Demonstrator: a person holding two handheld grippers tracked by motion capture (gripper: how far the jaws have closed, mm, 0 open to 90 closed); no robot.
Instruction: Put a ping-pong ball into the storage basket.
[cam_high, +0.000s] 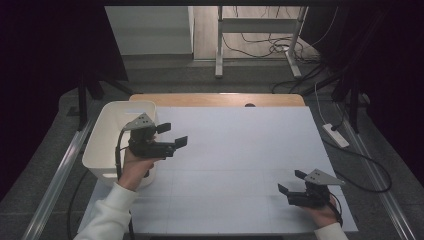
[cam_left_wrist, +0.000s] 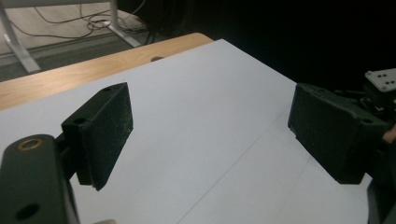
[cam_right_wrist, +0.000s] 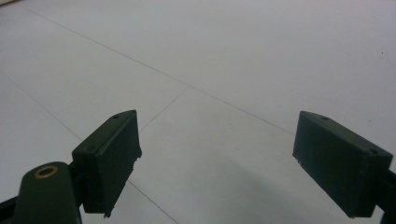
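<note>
Near right, the right gripper rests low over the white paper-covered table, jaws wide apart and empty. Farther left, the left gripper hangs just beside the white rectangular plastic bin, jaws spread, holding nothing.

The white bin is partly covered by the left gripper and the hand holding it, so what's inside can't be made out. Both forearms get chopped off by the high view's bottom edge. Dark curtains at both sides swallow everything there, and the floor cables are too tangled to trace.
</note>
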